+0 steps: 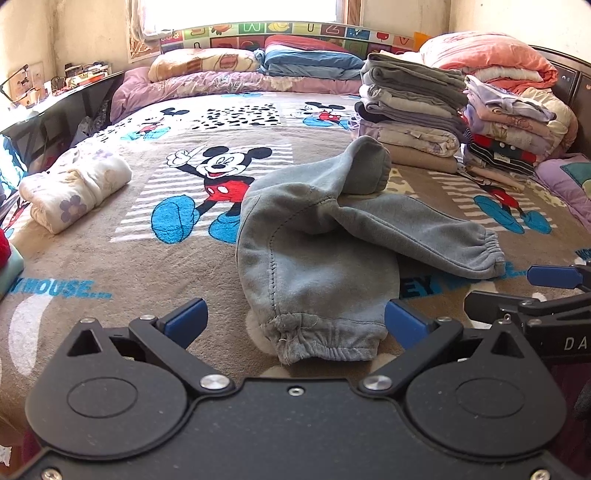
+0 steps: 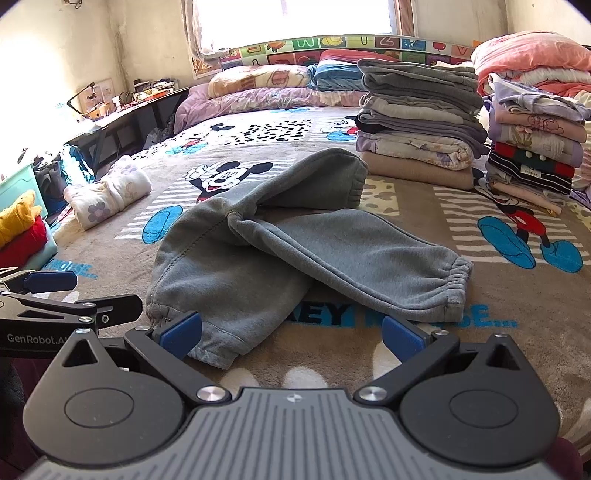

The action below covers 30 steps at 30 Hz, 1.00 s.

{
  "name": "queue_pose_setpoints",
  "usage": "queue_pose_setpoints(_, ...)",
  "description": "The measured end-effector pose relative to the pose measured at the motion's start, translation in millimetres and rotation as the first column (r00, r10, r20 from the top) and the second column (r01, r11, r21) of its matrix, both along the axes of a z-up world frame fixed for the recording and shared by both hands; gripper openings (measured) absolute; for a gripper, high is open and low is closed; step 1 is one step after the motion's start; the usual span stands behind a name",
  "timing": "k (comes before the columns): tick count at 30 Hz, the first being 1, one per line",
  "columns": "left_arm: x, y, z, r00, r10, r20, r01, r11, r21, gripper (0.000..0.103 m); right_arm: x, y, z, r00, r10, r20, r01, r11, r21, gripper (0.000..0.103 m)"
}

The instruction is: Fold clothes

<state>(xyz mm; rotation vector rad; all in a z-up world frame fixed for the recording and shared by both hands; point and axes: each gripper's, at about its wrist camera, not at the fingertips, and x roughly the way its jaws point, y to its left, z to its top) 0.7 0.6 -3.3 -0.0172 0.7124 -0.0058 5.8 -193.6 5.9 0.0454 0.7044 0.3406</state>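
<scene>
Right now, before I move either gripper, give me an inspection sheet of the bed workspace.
Surface: bed blanket with cartoon mouse print, lying flat.
Job's things: grey sweatpants unfolded and crumpled, legs splayed, one cuff between the left gripper's fingers, untouched.
Clutter: rolled floral garment at left; two folded stacks at right; pillows and quilts at the head.
Grippers: left gripper open, at the near cuff; right gripper open, empty, its left finger at the same cuff.
Cables: nothing seen.
Surroundings: bright window, dark side table with small items at left.
</scene>
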Motion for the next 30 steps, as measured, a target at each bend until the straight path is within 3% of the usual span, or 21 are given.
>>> queue_pose_setpoints(30, 2, -1, -11, 0.999, -0.008, -0.039, 0.008, 1.0, 0.001, 0.103, 1, 3, -7, 0.999, 0.005, -0.032, -0.005, 1.0, -0.009, 0.103)
